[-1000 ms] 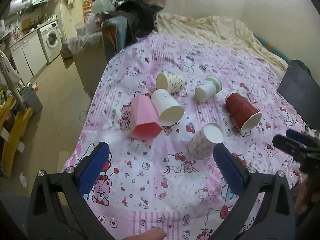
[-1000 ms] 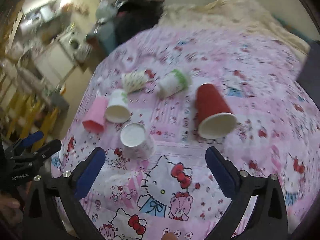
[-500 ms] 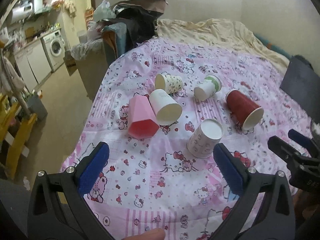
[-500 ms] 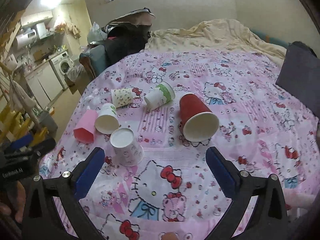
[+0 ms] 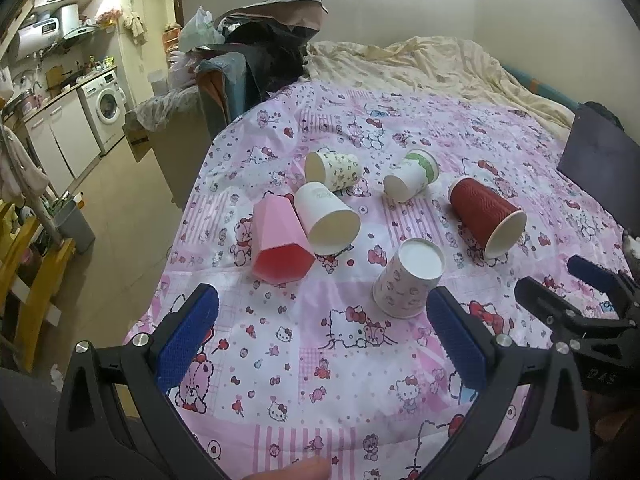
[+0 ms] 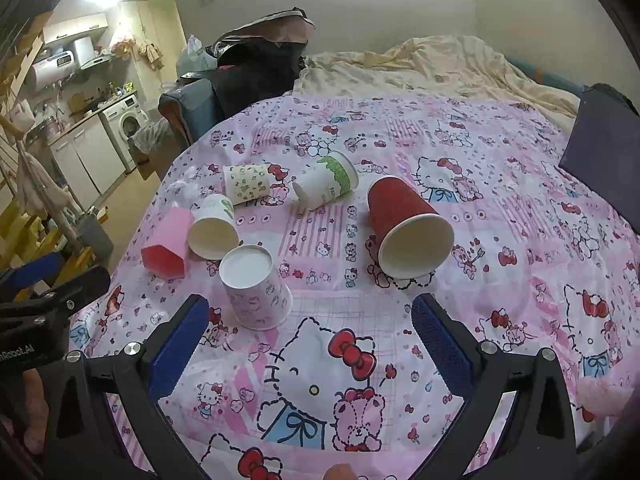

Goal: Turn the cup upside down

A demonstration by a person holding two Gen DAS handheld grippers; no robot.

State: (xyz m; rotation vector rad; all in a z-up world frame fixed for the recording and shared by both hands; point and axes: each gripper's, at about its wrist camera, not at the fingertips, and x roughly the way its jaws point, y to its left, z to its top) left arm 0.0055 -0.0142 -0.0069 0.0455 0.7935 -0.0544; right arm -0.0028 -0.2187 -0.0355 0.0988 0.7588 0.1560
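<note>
Bedspread (image 6: 500, 168) pink w/ cartoon print; kitchen w/ washer (image 5: 105, 105) left.

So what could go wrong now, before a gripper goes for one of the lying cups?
1. The pink cup and the white cup lie touching; gripping one may push or roll the other.
2. The red cup lies on its side on the soft bedspread, so a nudge may roll it.
3. The patterned cup already stands upside down near the open right gripper; a reach past it may knock it over.
</note>
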